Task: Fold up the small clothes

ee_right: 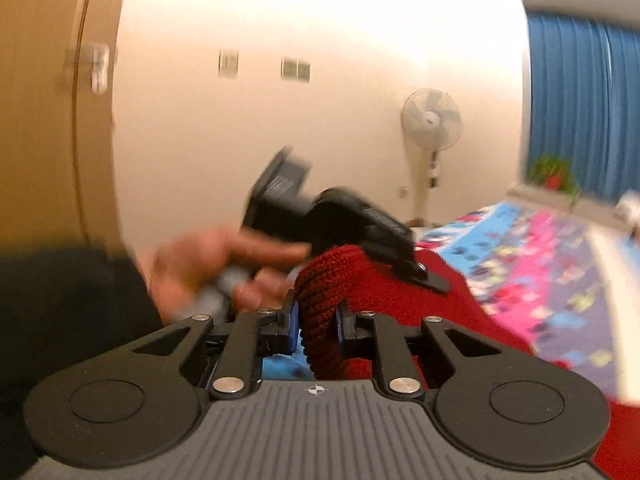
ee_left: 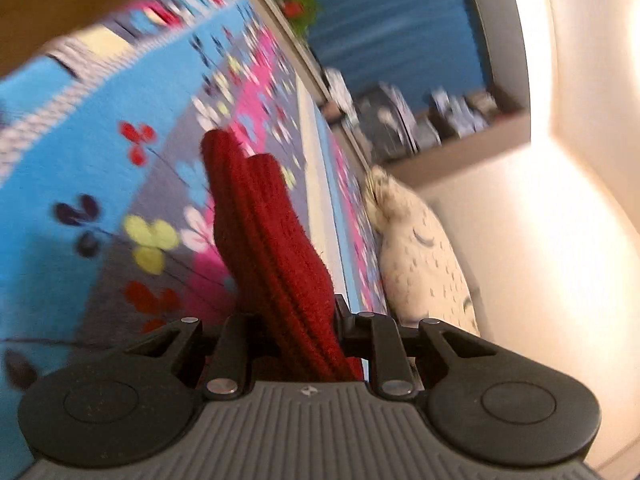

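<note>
A dark red knitted garment [ee_left: 264,240] runs forward from between the jaws of my left gripper [ee_left: 294,320], which is shut on it; its far end hangs over the flowered bedspread [ee_left: 100,160]. In the right wrist view my right gripper [ee_right: 318,320] is shut on a thick fold of the same red garment [ee_right: 320,280], gripped between its blue pads [ee_right: 292,320]. Just beyond it, the left gripper [ee_right: 424,276], held by a person's hand [ee_right: 200,264], bites the garment's upper edge. The garment is lifted off the bed between the two grippers.
A blue, pink and grey bedspread [ee_right: 540,264] covers the bed. A pale speckled pillow [ee_left: 424,256] lies at its edge by the wall. A cluttered shelf [ee_left: 440,120], a blue curtain [ee_right: 580,100], a standing fan [ee_right: 431,122] and a wooden door [ee_right: 48,100] surround it.
</note>
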`<state>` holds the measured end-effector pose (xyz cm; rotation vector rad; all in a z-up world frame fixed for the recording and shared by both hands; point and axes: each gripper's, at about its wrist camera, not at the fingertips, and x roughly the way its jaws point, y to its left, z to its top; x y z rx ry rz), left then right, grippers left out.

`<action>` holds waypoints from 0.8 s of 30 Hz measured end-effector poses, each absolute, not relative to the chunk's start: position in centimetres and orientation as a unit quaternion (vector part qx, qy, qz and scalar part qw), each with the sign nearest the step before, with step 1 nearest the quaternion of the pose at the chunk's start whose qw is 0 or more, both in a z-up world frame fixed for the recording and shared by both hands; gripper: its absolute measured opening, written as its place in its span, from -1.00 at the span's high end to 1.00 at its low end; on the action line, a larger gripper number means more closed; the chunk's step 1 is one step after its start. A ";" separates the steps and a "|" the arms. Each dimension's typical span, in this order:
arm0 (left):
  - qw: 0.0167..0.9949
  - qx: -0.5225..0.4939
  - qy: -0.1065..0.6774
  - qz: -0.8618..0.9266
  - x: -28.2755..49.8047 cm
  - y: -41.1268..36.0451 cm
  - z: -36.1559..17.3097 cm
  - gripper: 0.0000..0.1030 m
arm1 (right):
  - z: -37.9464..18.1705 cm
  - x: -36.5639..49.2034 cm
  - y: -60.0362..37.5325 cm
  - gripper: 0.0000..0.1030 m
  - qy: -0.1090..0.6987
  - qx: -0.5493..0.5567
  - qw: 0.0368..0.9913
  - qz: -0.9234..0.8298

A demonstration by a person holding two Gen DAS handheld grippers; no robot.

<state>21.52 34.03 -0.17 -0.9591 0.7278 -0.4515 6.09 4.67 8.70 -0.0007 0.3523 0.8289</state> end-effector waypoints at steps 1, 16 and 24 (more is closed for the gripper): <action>0.803 -0.446 0.345 -0.195 21.0 34.0 -0.5 0.53 | 8.5 6.4 4.3 0.66 0.186 0.019 0.898 0.398; 0.886 -0.366 0.253 -0.126 17.4 26.7 1.8 -0.50 | 4.2 10.3 -16.1 0.69 0.292 0.221 0.911 0.190; 0.927 -0.132 0.278 -0.215 12.6 10.9 -1.4 0.16 | -2.2 9.2 -26.5 0.69 0.361 0.336 0.870 0.021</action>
